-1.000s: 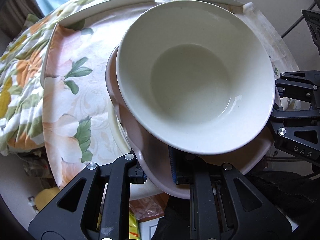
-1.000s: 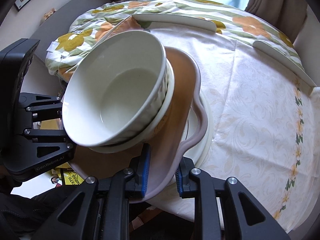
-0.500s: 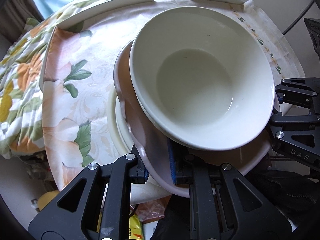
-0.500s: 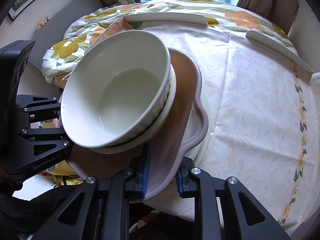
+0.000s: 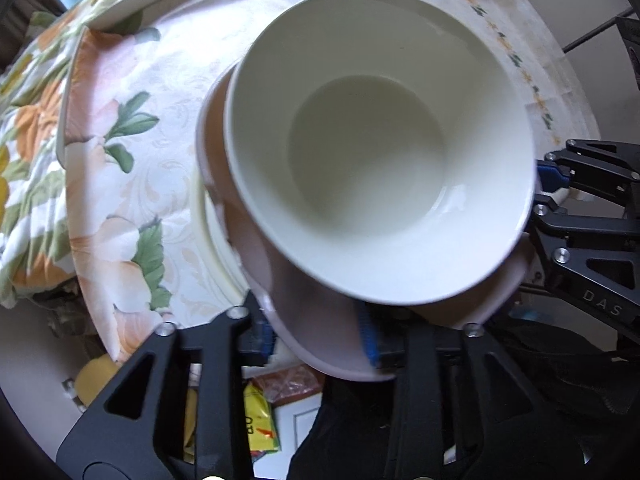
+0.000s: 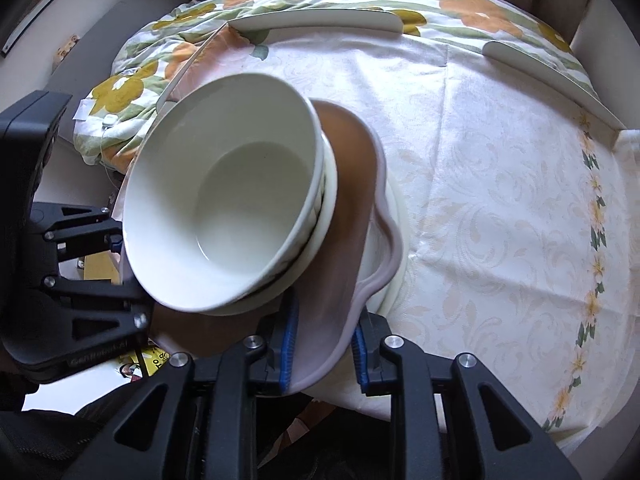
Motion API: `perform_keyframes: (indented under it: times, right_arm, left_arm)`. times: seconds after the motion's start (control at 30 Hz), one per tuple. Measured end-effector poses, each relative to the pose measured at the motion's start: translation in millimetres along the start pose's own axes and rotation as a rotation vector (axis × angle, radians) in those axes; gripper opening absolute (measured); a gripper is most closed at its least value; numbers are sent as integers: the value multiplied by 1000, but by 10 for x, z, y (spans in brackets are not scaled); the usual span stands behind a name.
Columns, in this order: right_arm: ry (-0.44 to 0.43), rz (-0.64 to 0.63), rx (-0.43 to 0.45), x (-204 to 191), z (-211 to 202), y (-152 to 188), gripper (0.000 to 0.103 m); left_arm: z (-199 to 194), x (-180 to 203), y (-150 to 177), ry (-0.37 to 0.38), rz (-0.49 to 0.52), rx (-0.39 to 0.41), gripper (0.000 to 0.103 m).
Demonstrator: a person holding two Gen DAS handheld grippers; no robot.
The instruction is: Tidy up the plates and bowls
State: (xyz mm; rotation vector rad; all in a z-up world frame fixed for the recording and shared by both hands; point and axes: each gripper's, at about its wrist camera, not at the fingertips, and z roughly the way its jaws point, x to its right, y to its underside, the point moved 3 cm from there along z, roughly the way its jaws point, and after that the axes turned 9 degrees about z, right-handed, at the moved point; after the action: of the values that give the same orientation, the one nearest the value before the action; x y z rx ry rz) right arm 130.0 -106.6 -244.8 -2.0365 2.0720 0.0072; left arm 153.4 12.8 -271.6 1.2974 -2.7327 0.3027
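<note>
A large white bowl [image 5: 368, 152] [image 6: 240, 208] sits in a shallower white dish [image 6: 330, 208] on a pink wavy-edged plate [image 5: 312, 312] [image 6: 352, 184]. That plate lies over a cream plate [image 5: 208, 240] [image 6: 396, 240] at the table's near edge. My left gripper [image 5: 316, 338] straddles the pink plate's rim and its jaws are opening, with a gap beside the left pad. The right gripper [image 6: 324, 348] still pinches the same plate's rim between its blue pads, though its jaws are starting to open. Each gripper shows in the other's view at the side [image 6: 80, 260] [image 5: 560, 184].
The round table [image 6: 500, 200] has a pale floral cloth and raised white rim strips [image 6: 320, 20] at its far edge. A flowered quilt [image 6: 132, 80] lies behind on the left. Yellow packets [image 5: 260, 420] lie on the floor below the table's edge.
The left jaws have spread away from the pink plate's rim. The stack has shifted a little farther over the table. The right pads stay on the rim.
</note>
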Motion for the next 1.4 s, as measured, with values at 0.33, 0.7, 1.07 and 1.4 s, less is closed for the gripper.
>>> perform_keyframes:
  times: [0.33, 0.7, 1.07, 1.4]
  right_arm:
    - [18, 54, -20, 40, -133, 14, 40]
    - [-11, 27, 106, 0, -727, 199, 40]
    - [60, 55, 591, 72, -2542, 785, 78]
    - [140, 113, 810, 130, -3096, 1225, 101]
  left_arm:
    - [-174, 76, 3, -34, 38, 7, 84]
    - [-667, 167, 300, -97, -66, 137, 84]
    - [-2455, 903, 725, -308, -209, 706, 99]
    - [-2982, 1335, 1145, -406, -231, 905, 103]
